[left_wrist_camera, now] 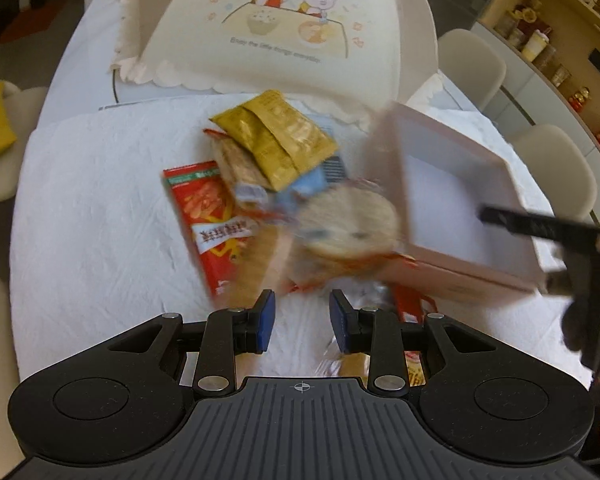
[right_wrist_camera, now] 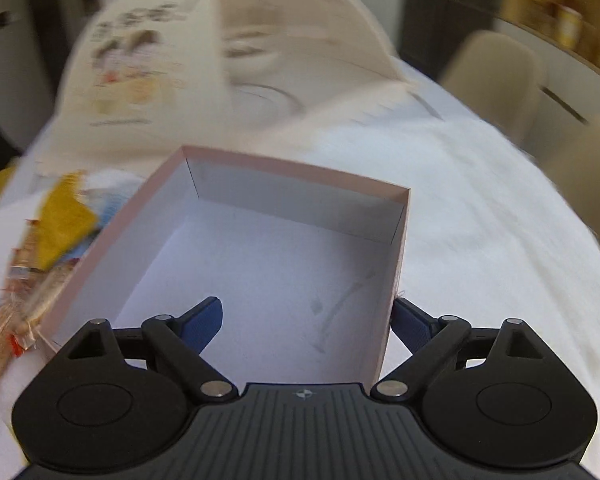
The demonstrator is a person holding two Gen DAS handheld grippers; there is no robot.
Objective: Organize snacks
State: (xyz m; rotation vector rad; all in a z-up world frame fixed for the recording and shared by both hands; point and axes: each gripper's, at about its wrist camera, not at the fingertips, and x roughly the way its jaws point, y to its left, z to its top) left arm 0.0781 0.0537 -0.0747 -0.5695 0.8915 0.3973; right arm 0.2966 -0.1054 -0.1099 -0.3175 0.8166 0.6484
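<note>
A pile of snack packets lies on the white tablecloth: a yellow packet [left_wrist_camera: 276, 140], a red packet [left_wrist_camera: 208, 216] and a round cracker pack [left_wrist_camera: 348, 224], blurred. My left gripper [left_wrist_camera: 302, 320] is open and empty just in front of the pile, above more packets [left_wrist_camera: 352, 364]. A pink box with a white inside [right_wrist_camera: 260, 248] stands tilted to the right of the pile [left_wrist_camera: 460, 200]. My right gripper [right_wrist_camera: 306, 320] straddles the box's right wall, one finger inside, one outside, jaws wide apart. The yellow packet shows left of the box [right_wrist_camera: 60, 224].
A large folding food cover with a cartoon print [left_wrist_camera: 284, 28] stands at the back of the table. Beige chairs [left_wrist_camera: 472, 64] ring the table. Shelves with jars [left_wrist_camera: 560, 32] are at the far right.
</note>
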